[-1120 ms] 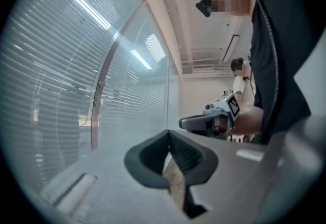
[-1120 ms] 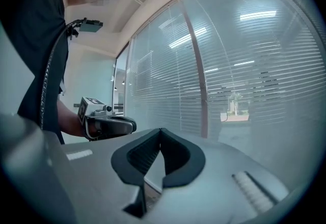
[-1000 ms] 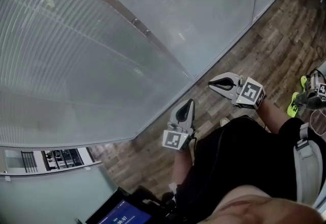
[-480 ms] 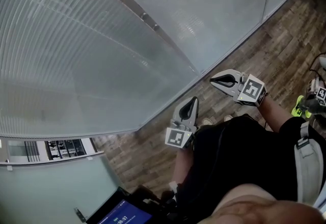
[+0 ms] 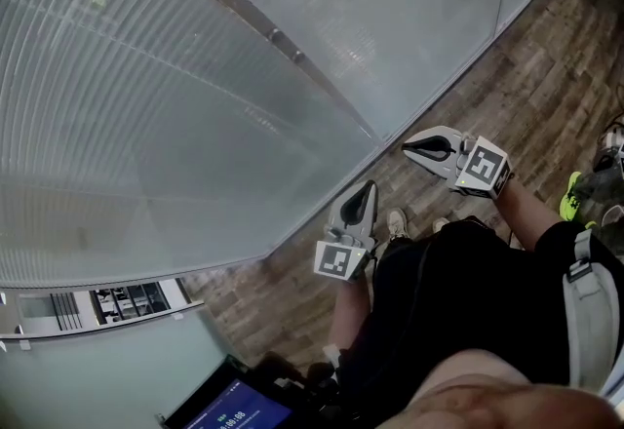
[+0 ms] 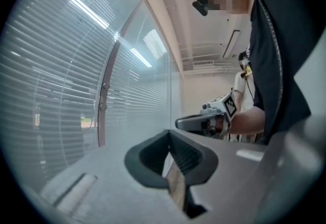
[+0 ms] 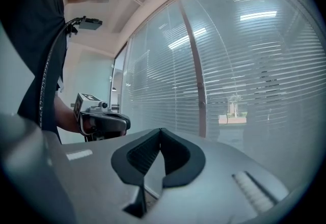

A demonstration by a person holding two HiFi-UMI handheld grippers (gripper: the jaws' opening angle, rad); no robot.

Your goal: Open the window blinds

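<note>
Two grippers, both empty.
- Left gripper (image 5: 367, 191): jaws closed tip to tip, nothing betw. them, pointing level at the glass.
- Right gripper (image 5: 409, 154): jaws likewise pressed together, nothing held, same heading. It is near the left one, w/ a clear gap betw. the two.

Room/edges: a wall of glass panels (image 5: 429, 18) fills the front. Its bottom edge meets the wood-plank floor (image 5: 526, 96) along one long diagonal line. A bare strip of floor runs betw. that edge and the person's shoes (image 5: 395, 222). A tablet screen (image 5: 234, 412) sits at the bottom edge of the head view, lower left.

Task item: window blinds (image 5: 146, 125), pale horizontal slats, lowered across the panes and seen through the glass. Some outdoor view shows betw. the slats in the right gripper view. A brown upright frame post (image 5: 292, 52) splits the panels.

Relation: blinds lie straight ahead of both grippers. Tips are near the glass, not touching. The post stands ahead, left of the left gripper's tips and right of the right gripper's.
</note>
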